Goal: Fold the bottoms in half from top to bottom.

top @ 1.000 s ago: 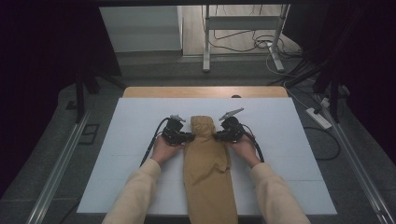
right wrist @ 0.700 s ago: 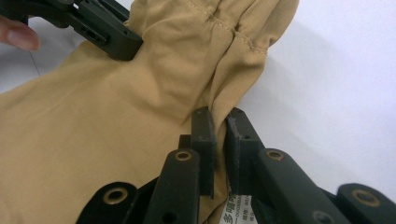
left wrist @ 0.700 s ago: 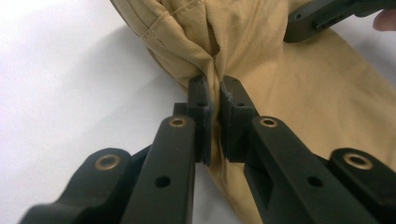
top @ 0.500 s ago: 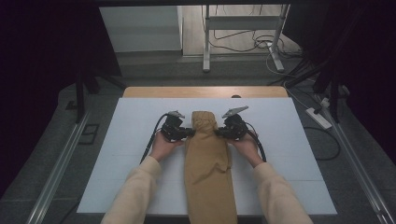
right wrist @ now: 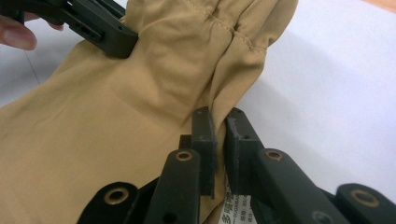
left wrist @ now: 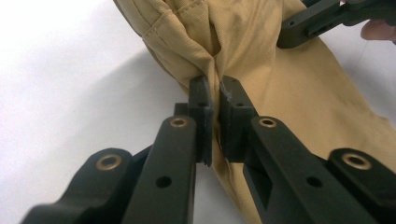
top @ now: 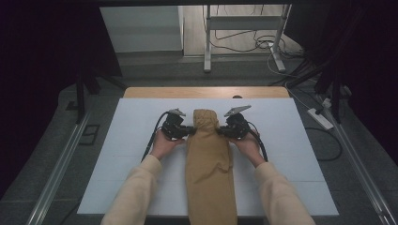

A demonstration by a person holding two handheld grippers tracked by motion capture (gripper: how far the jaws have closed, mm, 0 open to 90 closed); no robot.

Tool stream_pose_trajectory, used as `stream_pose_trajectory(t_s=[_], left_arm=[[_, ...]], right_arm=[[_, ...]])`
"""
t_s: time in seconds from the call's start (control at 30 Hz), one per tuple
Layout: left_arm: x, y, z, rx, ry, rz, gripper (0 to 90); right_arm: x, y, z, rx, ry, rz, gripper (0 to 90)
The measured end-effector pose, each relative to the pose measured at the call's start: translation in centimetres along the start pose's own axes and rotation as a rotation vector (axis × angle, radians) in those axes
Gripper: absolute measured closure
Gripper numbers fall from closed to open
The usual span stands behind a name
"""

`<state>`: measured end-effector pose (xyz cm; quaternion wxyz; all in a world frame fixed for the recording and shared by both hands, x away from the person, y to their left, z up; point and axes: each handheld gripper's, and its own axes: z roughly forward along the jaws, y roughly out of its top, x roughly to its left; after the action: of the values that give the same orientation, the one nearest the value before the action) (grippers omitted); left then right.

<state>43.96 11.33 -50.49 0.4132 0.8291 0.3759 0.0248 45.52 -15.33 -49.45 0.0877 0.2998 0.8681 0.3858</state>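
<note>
1. The tan garment (top: pixel 209 164) lies lengthwise down the middle of the white surface (top: pixel 117 154), its gathered far end between the two hands and its near end running off the front edge toward the person.
2. The left gripper (top: pixel 188 131) has its jaws pressed together on a fold at the garment's left edge; in the left gripper view (left wrist: pixel 215 100) the cloth is pinched between the pads just below a stitched hem.
3. The right gripper (top: pixel 224 131) is likewise clamped on the right edge; the right gripper view (right wrist: pixel 219 128) shows the fabric caught between its pads, with a white care label (right wrist: pixel 236 207) peeking out below.
4. The step in hand looks like a two-sided pull or fold of the gathered end. To do it well, the person should keep both pinches firm, since only a thin fold sits in each, and it could slip out under a sharp tug.
5. Both hands should move together at an even height, so the cloth neither twists nor bunches further at the seam.
6. Lifting only a little off the surface before carrying the end would let the long lower part drag less and stay flat.
7. The trailing cables (top: pixel 152 140) should be kept clear of the cloth, off to the sides.
</note>
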Motion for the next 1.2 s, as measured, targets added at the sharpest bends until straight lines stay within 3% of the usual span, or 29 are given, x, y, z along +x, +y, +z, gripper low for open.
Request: stream_pose_trajectory(t_s=[0.4, 1.0, 1.2], left_arm=[[0.0, 2.1, -1.3, -0.042, 0.026, 0.026, 84.4], [0.5, 2.4, -1.0, -0.045, 0.025, 0.027, 84.4], [1.2, 4.2, -1.9, -0.071, 0.044, 0.034, 84.5]], right_arm=[[-0.4, 2.0, -1.4, -0.036, -0.033, -0.025, 83.2], [-0.9, 2.2, -1.0, -0.034, -0.034, -0.024, 83.1], [-1.5, 3.8, -1.4, -0.055, -0.047, -0.037, 83.1]])
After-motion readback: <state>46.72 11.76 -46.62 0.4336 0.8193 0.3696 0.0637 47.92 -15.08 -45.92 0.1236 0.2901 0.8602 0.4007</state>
